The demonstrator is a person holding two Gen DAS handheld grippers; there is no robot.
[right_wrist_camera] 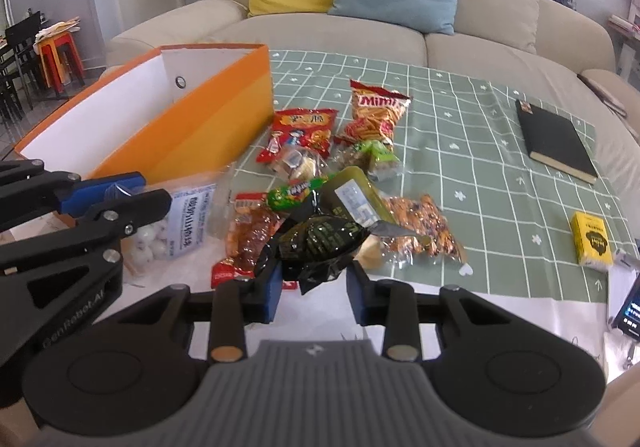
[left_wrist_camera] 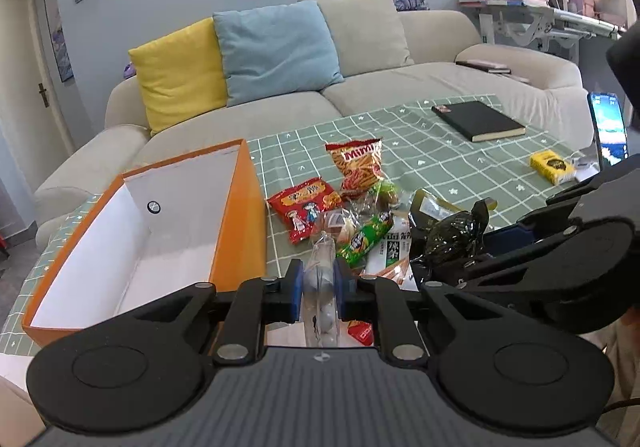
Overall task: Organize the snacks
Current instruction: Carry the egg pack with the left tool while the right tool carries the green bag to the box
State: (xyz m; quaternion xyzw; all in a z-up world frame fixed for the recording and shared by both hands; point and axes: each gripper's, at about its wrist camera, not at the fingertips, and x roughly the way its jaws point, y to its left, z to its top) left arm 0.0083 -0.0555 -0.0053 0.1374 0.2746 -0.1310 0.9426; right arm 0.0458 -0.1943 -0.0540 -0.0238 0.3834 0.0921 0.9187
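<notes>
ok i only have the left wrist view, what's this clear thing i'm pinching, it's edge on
observer: the clear bag in the left gripper has a white printed label on its flat side.
operator: is the right one gripping
observer: no, the right gripper is open, with the black packet between its fingers.
operator: anything hidden behind that packet
observer: a pouch of orange-brown mix lies just right of it.

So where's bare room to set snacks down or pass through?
Free: inside the orange box, and bare tablecloth between the Mimi bag and black notebook. Crowded: the snack pile before both tongs.
</notes>
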